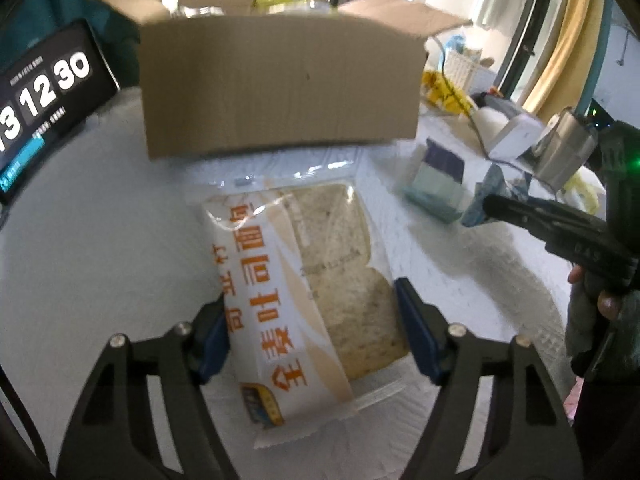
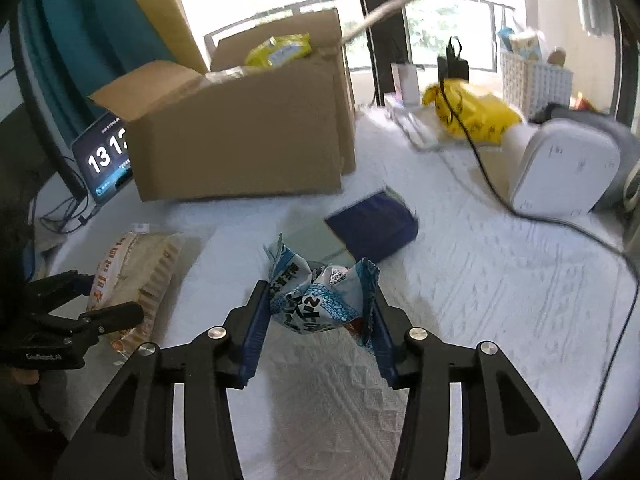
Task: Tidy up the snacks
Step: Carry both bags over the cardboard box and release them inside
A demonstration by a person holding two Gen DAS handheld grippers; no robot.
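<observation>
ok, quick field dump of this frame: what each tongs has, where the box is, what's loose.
left tongs: straddling bread pack, pads at its sides, grip unclear
right tongs: shut on blue packet, crumpled
box: open, behind bread pack, yellow packet inside
loose: navy packet on white cloth
clock: left of box

The right gripper (image 2: 318,312) has its blue pads pinched onto a crumpled blue-and-white snack packet (image 2: 320,296) — the wrapper buckles between them above the white textured cloth (image 2: 460,280). Just past it lies a dark blue pack (image 2: 374,226). At left, the left gripper (image 2: 100,300) straddles a bagged bread loaf (image 2: 136,268). Behind stands an open cardboard box (image 2: 240,148) — a yellow packet (image 2: 280,50) pokes out.
</observation>
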